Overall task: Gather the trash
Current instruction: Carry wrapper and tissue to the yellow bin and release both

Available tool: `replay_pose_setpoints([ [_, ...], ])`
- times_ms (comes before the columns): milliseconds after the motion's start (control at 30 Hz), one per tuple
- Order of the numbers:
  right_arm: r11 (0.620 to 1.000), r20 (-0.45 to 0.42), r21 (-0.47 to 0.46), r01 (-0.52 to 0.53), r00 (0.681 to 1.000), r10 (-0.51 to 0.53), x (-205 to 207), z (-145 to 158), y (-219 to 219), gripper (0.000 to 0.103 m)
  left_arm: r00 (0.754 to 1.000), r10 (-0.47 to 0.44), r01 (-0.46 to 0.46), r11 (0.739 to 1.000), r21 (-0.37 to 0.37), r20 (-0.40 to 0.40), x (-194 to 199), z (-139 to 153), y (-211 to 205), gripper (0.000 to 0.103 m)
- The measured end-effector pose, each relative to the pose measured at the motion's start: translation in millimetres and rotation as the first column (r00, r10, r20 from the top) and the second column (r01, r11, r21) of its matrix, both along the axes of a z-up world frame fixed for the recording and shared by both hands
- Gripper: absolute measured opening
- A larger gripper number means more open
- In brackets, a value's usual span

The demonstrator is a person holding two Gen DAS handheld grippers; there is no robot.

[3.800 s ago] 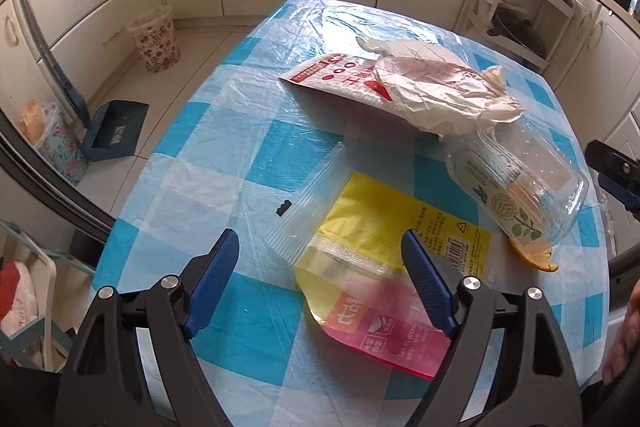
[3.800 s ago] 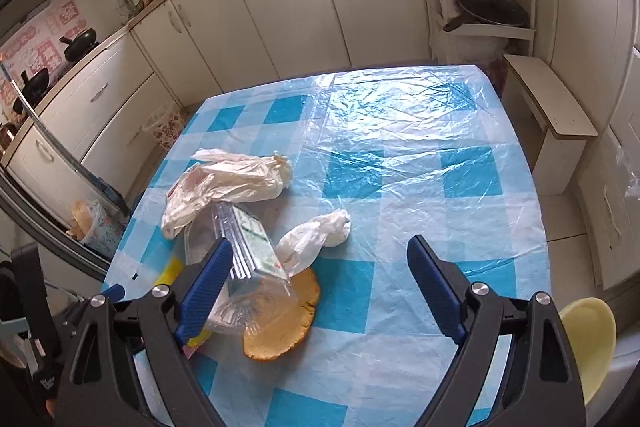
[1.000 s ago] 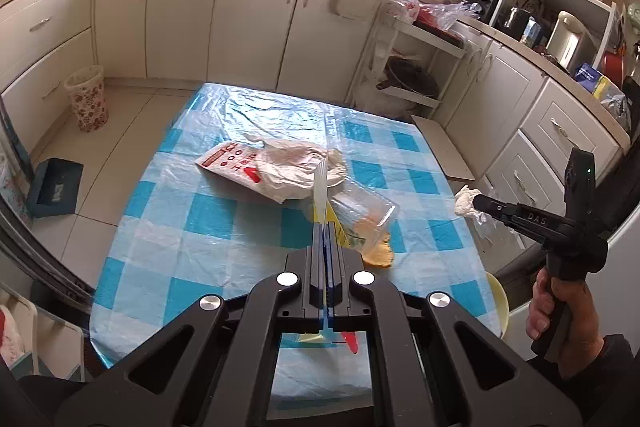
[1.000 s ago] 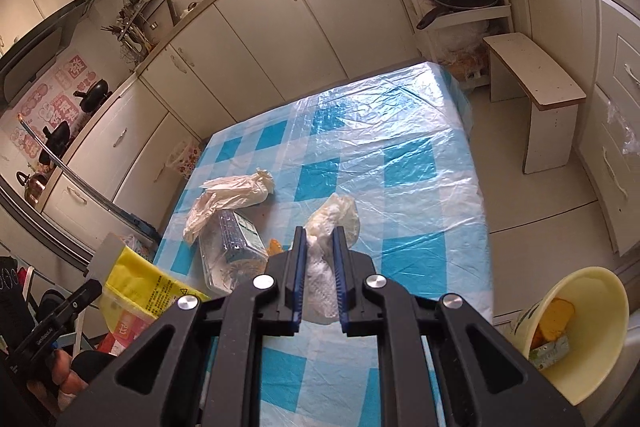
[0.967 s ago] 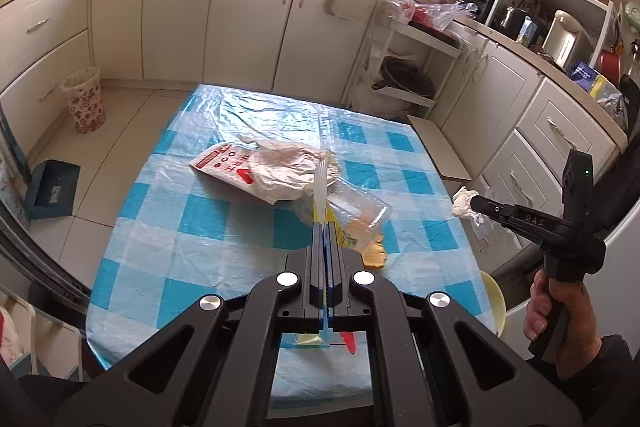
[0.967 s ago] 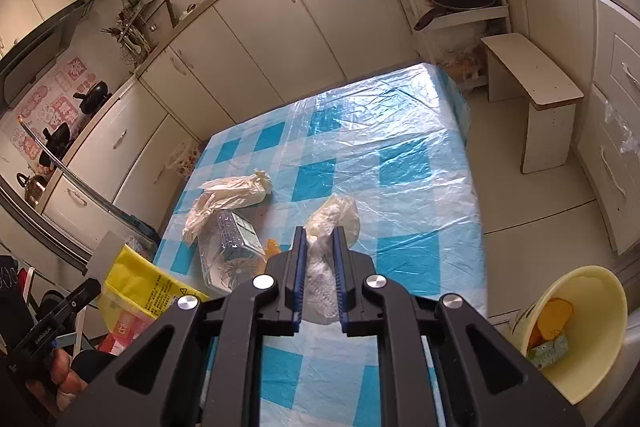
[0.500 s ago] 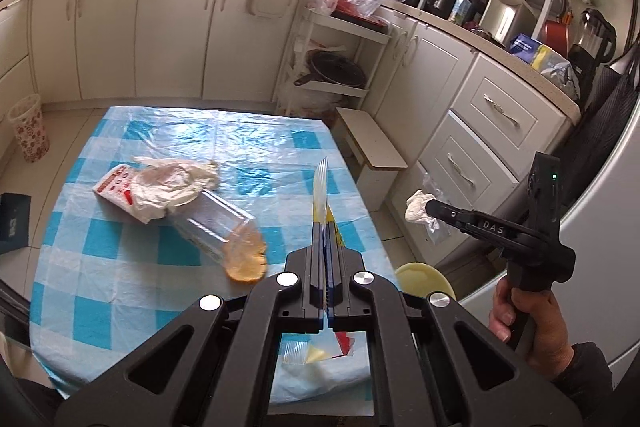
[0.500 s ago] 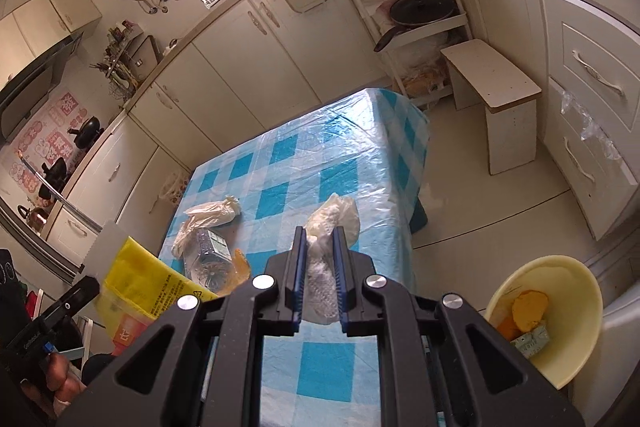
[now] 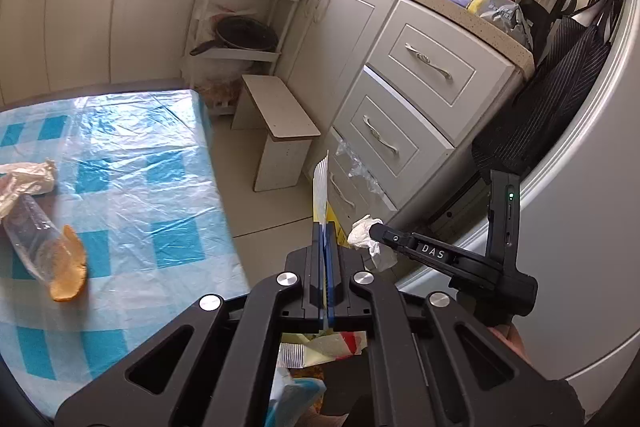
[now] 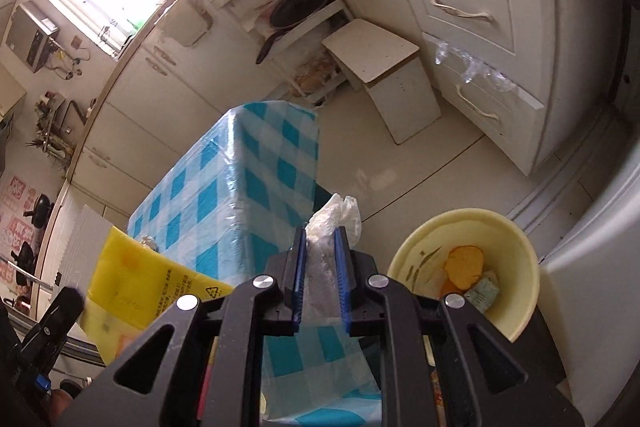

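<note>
With the right gripper [image 10: 321, 233] clamping the white tissue [image 10: 335, 214] beside the yellow bin [image 10: 516, 247], and the left gripper [image 9: 324, 227] pinching the yellow bag [image 10: 132, 275], centre each over the rim before releasing

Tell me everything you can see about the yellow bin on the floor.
The yellow bin is a round, pale yellow, plastic-looking tub standing upright and open on the floor, beside the table and near the white drawers. Inside lie an orange peel, a small printed wrapper and some paler scraps. The right tongs, shut on a white tissue, are left of its rim, not touching it.
</note>
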State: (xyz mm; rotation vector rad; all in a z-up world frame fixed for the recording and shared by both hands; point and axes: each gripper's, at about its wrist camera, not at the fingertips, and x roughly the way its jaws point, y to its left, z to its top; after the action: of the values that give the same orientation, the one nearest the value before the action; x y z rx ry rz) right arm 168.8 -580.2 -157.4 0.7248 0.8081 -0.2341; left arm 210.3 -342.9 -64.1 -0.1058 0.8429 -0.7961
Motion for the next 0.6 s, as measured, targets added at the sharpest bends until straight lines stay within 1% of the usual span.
replay_pose_setpoints([
  [67,1.0,-0.021,-0.02,0.021,1.0,-0.021,-1.4,-1.6,-5.0,0.016,1.0,-0.01,0.01,1.0,0.0,-0.019,1.4,-9.2,-17.2,0.001],
  [167,0.998,-0.062,-0.044,0.048,0.997,-0.051,-3.4,-10.1,-16.4,0.017,0.999,-0.015,0.016,1.0,0.026,-0.038,6.4,-26.8,-44.8,0.001],
  [367,0.994,-0.179,-0.01,0.105,0.978,-0.105,-0.8,-48.0,-39.7,0.019,0.993,-0.002,0.016,0.993,0.118,-0.115,20.5,-81.5,-95.1,0.001],
  [400,0.994,-0.193,0.011,0.113,0.975,-0.109,-0.6,-55.0,-43.1,0.02,0.991,0.001,0.017,0.991,0.135,-0.131,22.3,-92.0,-102.0,0.001],
  [467,0.991,-0.212,0.019,0.13,0.969,-0.123,-1.1,-61.9,-46.4,0.03,0.986,0.013,0.016,0.986,0.168,-0.167,25.5,-112.0,-112.6,0.001],
  [500,0.99,-0.215,0.013,0.141,0.967,-0.135,-2.1,-62.5,-47.6,0.038,0.983,0.015,0.019,0.983,0.18,-0.184,27.0,-121.1,-116.9,0.001],
  [567,0.988,-0.206,0.012,0.152,0.968,-0.146,-4.0,-60.3,-48.7,0.039,0.977,0.01,0.033,0.98,0.197,-0.215,28.6,-135.4,-123.2,0.002],
  [600,0.988,-0.201,0.007,0.155,0.968,-0.15,-5.1,-58.6,-48.5,0.042,0.974,0.009,0.039,0.977,0.208,-0.227,28.9,-141.9,-126.5,0.002],
])
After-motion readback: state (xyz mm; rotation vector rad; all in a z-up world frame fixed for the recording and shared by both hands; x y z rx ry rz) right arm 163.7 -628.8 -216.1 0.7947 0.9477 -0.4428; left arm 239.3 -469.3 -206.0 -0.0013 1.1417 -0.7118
